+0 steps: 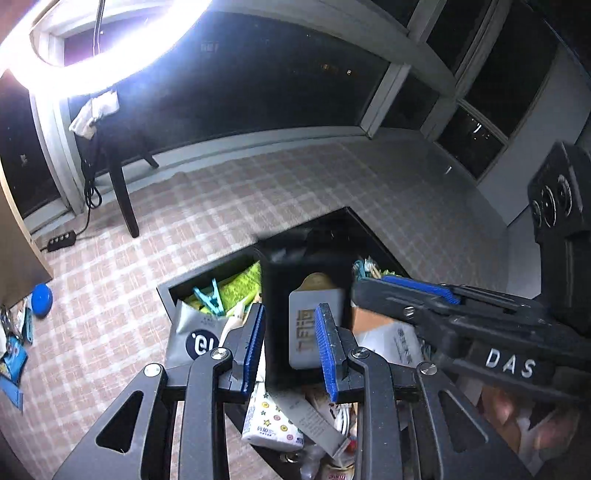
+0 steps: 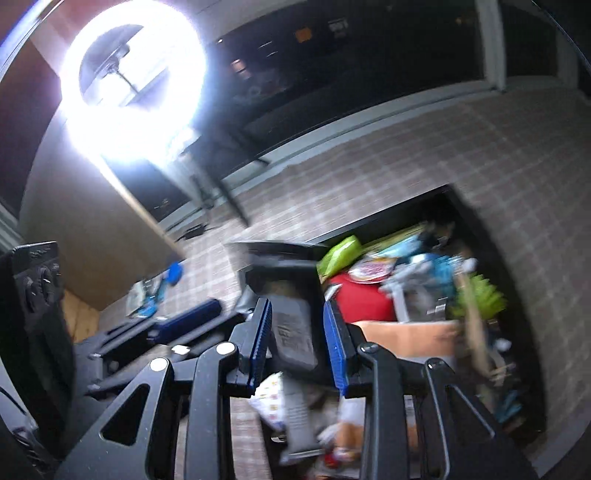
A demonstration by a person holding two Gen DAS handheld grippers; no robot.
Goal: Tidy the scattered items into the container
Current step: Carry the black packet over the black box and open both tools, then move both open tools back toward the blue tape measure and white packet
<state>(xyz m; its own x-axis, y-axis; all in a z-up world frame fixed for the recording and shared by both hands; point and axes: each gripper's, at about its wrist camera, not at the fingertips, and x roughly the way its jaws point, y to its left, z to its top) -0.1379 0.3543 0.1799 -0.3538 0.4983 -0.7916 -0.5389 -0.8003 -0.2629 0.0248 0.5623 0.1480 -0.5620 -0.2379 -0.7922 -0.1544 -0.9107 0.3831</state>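
Observation:
A black storage bin (image 1: 354, 216) sits on the checkered cloth, full of mixed items; it also shows in the right wrist view (image 2: 491, 236). A small black open box (image 1: 280, 295) holding a grey card pack (image 1: 304, 332) sits between my left gripper's blue pads (image 1: 258, 332), above the bin. My left gripper (image 1: 293, 341) is closed on that box. My right gripper (image 2: 299, 332) grips the same black box (image 2: 288, 273) from the other side; it shows in the left wrist view (image 1: 406, 295).
A bright ring light (image 1: 92, 33) glares at top left. A dark chair (image 1: 122, 192) and power strip (image 1: 61, 240) stand behind. A blue disc (image 1: 41, 297) and packets (image 1: 13, 354) lie left on the cloth. Dark windows lie beyond.

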